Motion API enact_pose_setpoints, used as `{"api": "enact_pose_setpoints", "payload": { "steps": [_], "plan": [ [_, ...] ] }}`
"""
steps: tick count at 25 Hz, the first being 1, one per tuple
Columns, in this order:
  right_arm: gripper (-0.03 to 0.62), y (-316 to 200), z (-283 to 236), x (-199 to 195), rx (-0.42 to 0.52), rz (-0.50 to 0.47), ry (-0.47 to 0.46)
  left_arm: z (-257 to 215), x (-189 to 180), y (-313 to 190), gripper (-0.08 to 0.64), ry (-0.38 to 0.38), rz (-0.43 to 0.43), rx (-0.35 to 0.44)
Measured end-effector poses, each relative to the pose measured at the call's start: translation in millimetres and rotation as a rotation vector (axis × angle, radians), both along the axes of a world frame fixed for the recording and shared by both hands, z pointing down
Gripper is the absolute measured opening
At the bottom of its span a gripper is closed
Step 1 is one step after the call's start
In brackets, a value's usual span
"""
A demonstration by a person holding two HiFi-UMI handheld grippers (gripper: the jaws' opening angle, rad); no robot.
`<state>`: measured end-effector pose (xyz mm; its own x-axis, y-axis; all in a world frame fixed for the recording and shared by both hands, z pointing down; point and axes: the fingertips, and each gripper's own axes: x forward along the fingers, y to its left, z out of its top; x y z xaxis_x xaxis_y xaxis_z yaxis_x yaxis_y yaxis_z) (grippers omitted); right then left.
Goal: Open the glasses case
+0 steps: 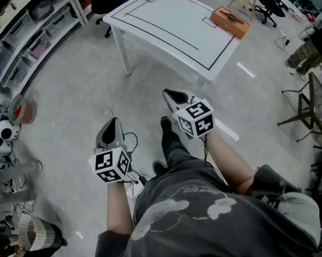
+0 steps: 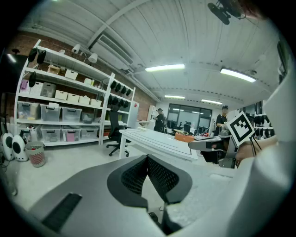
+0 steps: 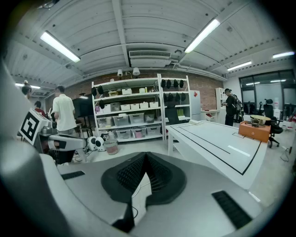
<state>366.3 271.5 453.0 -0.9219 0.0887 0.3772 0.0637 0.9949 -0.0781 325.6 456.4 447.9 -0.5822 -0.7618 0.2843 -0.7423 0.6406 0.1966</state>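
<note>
Right now you hold the left gripper and right gripper over the floor, each with jaws pressed together on nothing. The orange glasses case lies at the table's far corner, well apart from both.

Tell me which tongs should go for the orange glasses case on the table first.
Right. The right tongs sit nearer the table than the left tongs, and the glasses case lies toward the table's right side. Both are shut and empty, well short of it.
</note>
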Motion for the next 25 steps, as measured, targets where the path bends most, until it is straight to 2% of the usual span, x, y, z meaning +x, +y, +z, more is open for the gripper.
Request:
{"api": "enact_pose_setpoints", "payload": {
  "steps": [10, 15, 20, 25],
  "plan": [
    [-0.002, -12.0, -3.0, -13.0, -0.007, -0.001, -0.007, -1.9, -17.4, 1.2, -0.002, -0.003, -0.032, -0.004],
    [0.000, -34.4, -0.5, -31.2, -0.049, 0.045, -0.027, 1.7, -37.4, -9.4, -0.002, -0.001, -0.043, -0.009],
    [0.000, -64.9, 9.1, -63.4, -0.049, 0.061, -0.006, 5.3, -71.8, -34.1, -0.002, 0.007, -0.040, -0.016],
    [0.000, -102.6, 13.1, -117.2, -0.051, 0.059, 0.005, 8.8, -125.6, -70.6, -0.002, 0.016, -0.039, -0.037]
  ]
}}
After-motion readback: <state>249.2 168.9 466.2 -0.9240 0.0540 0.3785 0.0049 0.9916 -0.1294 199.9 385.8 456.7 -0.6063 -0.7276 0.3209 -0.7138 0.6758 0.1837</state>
